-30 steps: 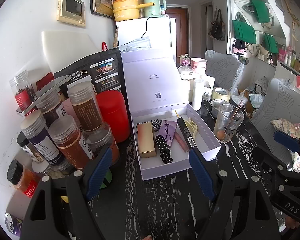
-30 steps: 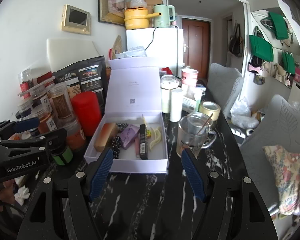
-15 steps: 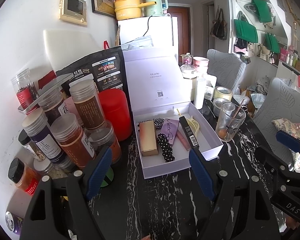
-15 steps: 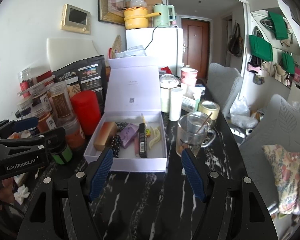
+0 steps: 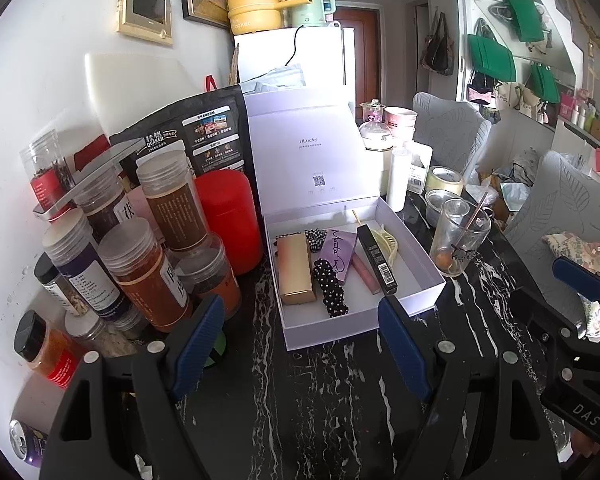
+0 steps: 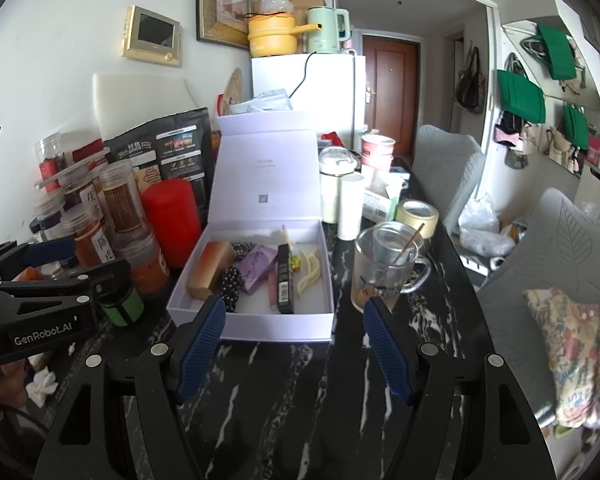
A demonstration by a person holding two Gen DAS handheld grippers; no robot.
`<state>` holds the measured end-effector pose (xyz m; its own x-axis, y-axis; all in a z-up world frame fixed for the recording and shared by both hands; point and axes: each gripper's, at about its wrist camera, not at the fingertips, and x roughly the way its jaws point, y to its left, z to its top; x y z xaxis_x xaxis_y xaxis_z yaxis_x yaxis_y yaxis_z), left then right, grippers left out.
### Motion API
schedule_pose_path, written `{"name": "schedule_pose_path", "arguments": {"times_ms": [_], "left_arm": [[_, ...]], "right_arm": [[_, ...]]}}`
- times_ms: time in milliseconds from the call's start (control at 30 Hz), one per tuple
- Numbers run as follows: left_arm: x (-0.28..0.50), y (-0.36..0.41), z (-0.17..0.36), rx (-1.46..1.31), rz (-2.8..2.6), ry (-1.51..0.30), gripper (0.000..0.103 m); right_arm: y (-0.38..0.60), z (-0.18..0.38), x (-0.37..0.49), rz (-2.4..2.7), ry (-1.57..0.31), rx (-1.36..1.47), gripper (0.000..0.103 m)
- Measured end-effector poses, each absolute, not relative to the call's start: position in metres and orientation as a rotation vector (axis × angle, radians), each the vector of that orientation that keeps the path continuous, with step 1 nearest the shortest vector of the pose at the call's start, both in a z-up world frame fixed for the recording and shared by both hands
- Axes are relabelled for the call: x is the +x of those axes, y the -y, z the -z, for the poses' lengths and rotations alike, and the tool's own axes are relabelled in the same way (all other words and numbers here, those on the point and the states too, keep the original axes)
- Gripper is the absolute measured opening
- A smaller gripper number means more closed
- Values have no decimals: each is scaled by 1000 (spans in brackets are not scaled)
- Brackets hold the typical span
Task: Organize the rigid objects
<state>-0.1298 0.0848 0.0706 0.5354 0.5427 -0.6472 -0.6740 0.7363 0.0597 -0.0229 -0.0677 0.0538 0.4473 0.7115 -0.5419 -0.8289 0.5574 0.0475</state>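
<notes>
Both tools, left [image 5: 300, 336] & right [image 6: 294, 338], gape empty before 1 white box [image 6: 260, 330] w/ 1 gold case [image 5: 296, 270].

- The left gripper [image 5: 300, 340] tilts downward, its jaws spread wide with nothing between the blue pads [image 5: 198, 340].
- The right gripper [image 6: 294, 346] is angled down the same way, jaws parted and empty; its blue pads [image 6: 387, 356] touch nothing.
- The two sit side by side, each showing at the edge of the other's camera view.
- A bit of the person's hand [image 6: 4, 380] grips the left tool from underneath.
</notes>
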Motion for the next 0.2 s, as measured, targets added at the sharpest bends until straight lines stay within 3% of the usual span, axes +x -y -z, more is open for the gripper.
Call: {"name": "schedule_pose_path", "arguments": {"times_ms": [200], "left_arm": [[-130, -85, -68, -208, -729, -699, 79]], "right_arm": [[67, -54, -23, -964, -551, -239, 73]]}}
